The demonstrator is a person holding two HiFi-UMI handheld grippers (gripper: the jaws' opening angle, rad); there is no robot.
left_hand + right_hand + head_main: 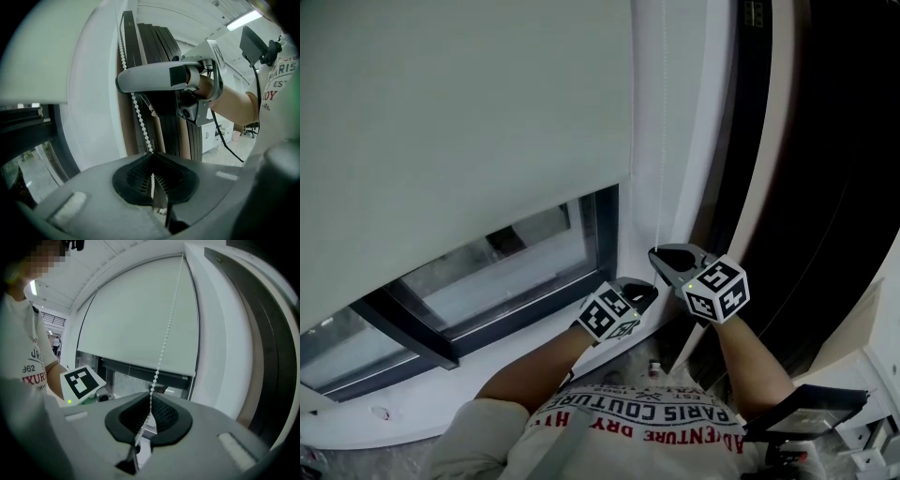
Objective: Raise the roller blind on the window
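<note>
White fabric roller blind (pixel 459 122) covers most of the dark-framed glass window (pixel 516 272), leaving a gap at the bottom. Left grey gripper (pixel 152 157) and right grey gripper (pixel 151 394) both pinch the white bead chain (pixel 165 336) beside it.

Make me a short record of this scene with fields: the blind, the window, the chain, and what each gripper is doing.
roller blind: covers most of the window, bottom edge stops short of the sill
window: a low strip shows below the blind
bead chain: hangs along the blind's right edge
left gripper: shut on the bead chain
right gripper: shut on the bead chain, higher up than the left gripper
</note>
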